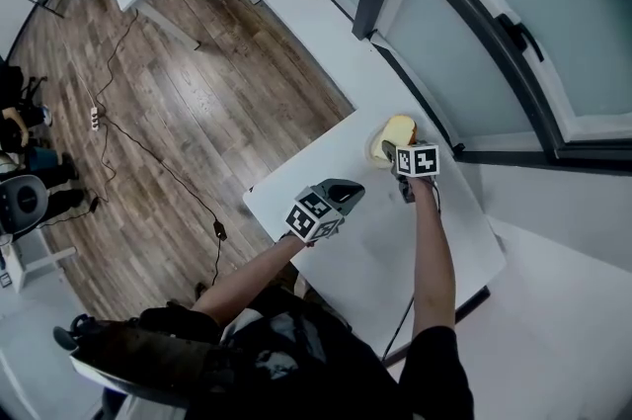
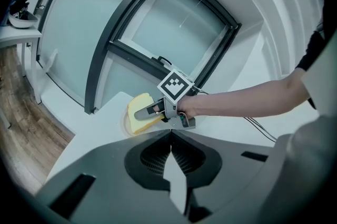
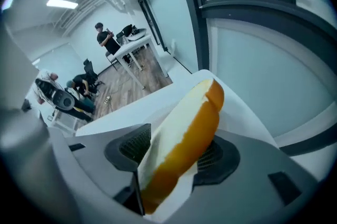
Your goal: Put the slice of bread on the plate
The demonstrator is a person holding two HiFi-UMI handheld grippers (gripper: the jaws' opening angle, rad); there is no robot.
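Slice: slice of bread (image 3: 181, 138) stands tilted betw. the jaws of the right gripper (image 1: 389, 151), orange crust edge twd the camera. It sits over the plate (image 2: 126, 124); can't tell if it rests flat yet.
Plate: far corner of the desk (image 1: 365, 255), nr the window frame (image 2: 131, 54).
R jaws: part-way apart w/ the slice betw. them. It looks to lean there rather than be squeezed, so the hold seems slack.
L jaws: left gripper (image 2: 171, 138) closed tip to tip, nothing in them, well apart from the plate.
Handling: prob. light, soft crumb w/ firmer crust — dents or tears if pinched hard, flops if held by one corner.
Where to hold: across the flat faces nr an edge, crust incl., gentle squeeze only.
Stage: judged nearly done — slice must lie flat and the jaws clear w/o dragging it.
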